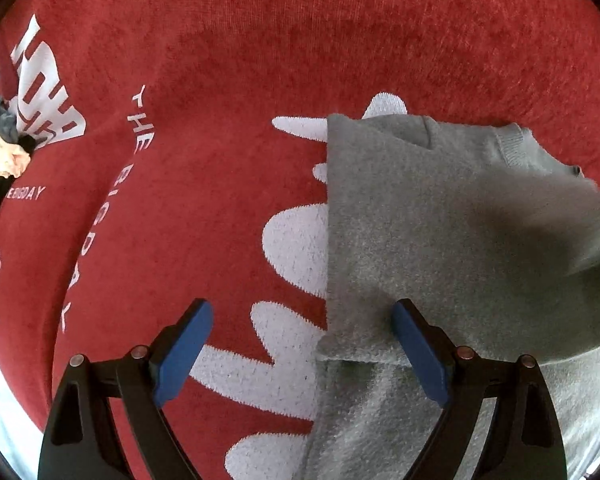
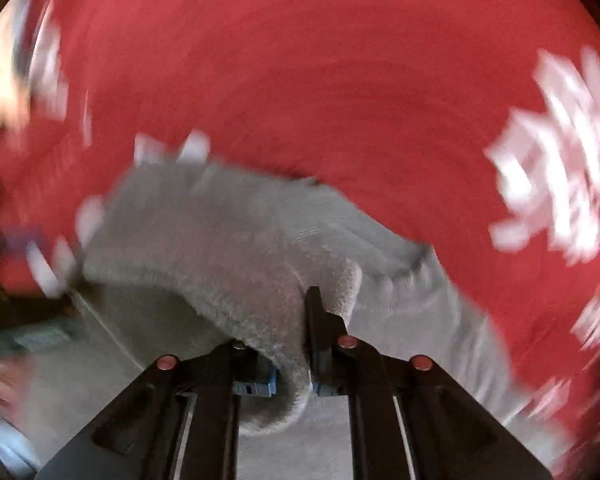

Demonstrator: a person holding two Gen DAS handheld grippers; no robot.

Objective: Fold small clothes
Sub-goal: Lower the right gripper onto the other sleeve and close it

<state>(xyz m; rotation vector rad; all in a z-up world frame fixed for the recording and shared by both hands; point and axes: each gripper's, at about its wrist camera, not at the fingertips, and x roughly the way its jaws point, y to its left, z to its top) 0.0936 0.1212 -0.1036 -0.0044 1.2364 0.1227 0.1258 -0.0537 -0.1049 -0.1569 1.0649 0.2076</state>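
Over on the left side, the left tongs (image 1: 302, 354) are hanging wide apart with nothing between the blue pads, straddling the left edge of the grey fleece garment (image 1: 440, 220), which is lying partly folded on a red blanket (image 1: 260, 40) with white lettering. I'm guessing that fleece is light, floppy and a bit grippy, so it's going to sag and drag instead of holding a crease; pinching a straight edge or a corner through both layers looks like the safest bet, not the fluffy middle. There's a ribbed cuff or neckband (image 1: 514, 146) showing at the far end, but I can't tell which it is. Moving right, the right tongs (image 2: 292, 360) are clamping down on a bunched roll of the same grey fleece, lifting it off the layer underneath. That view is smearing badly, so the white prints on the blanket are unreadable, and the pile of clothes at the far left edge is getting cut off.
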